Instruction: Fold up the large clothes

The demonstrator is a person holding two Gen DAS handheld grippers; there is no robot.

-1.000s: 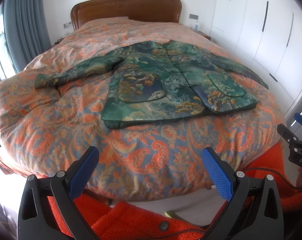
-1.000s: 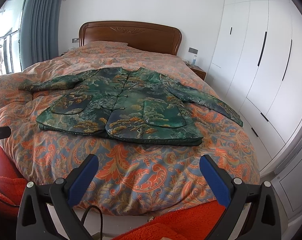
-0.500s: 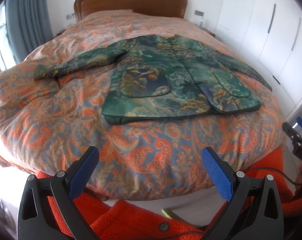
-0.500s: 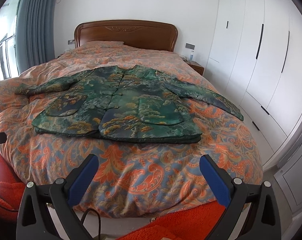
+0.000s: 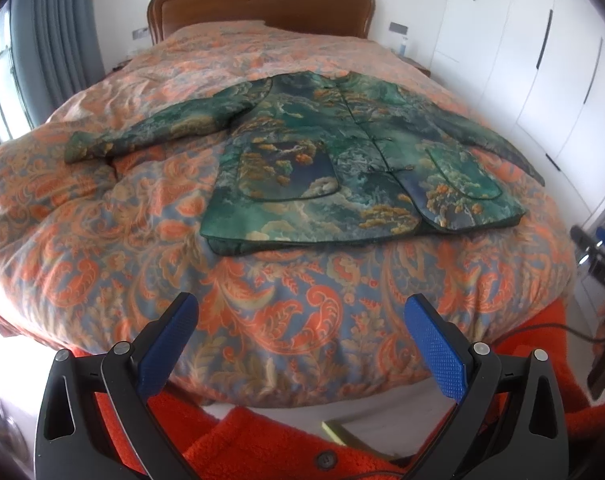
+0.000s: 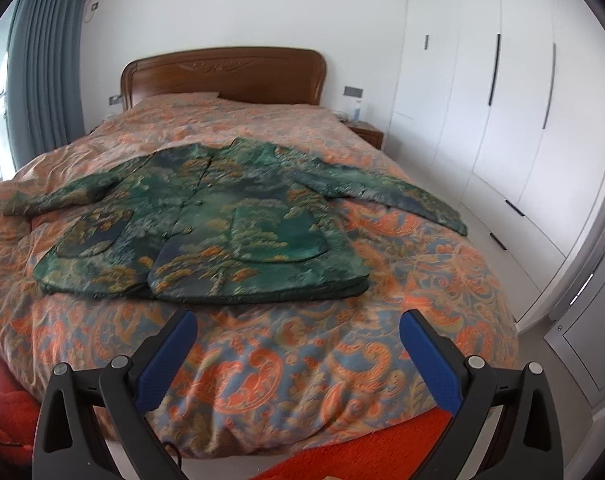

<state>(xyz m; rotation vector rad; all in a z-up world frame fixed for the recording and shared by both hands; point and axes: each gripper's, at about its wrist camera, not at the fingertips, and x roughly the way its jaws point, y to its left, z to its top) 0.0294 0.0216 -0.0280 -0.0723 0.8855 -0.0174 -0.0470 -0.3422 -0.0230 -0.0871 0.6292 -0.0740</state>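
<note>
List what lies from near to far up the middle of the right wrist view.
Right gripper, open → patterned bedspread → green jacket, spread flat with its hem nearest → bare bedspread beyond the collar → wooden headboard → white wall.

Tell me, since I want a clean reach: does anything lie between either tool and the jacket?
Nothing visible does. Only bare orange paisley bedspread separates the open left tool and open right tool from the green patterned jacket.

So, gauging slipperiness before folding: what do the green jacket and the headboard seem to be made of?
Green patterned jacket: probably padded brocade or satin, judging by its woven landscape pattern, slight sheen and thick hem. Brown curved headboard: looks like varnished wood, glossy, with carving.
</note>
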